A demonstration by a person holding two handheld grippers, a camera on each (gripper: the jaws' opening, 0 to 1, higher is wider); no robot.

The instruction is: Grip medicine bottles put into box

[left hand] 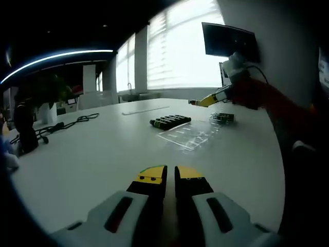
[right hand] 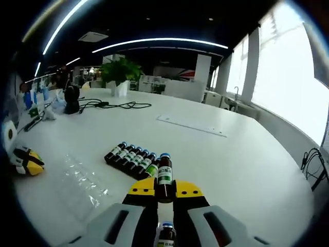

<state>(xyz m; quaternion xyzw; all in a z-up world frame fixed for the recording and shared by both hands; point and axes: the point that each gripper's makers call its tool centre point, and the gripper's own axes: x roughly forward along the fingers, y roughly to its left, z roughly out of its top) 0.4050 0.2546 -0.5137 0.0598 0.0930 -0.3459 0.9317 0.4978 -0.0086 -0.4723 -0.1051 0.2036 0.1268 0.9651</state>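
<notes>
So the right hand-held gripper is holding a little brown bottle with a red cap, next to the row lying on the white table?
Not quite: the cap is blue, not red. The right gripper view shows the right hand-held gripper holding the bottle beside the row of bottles lying on the white table.

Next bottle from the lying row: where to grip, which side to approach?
Likely the near-end bottle in the row of bottles: its outer flank is free. Clamp its label body across the width, from above. The right gripper already holds one bottle, so release first.
</notes>
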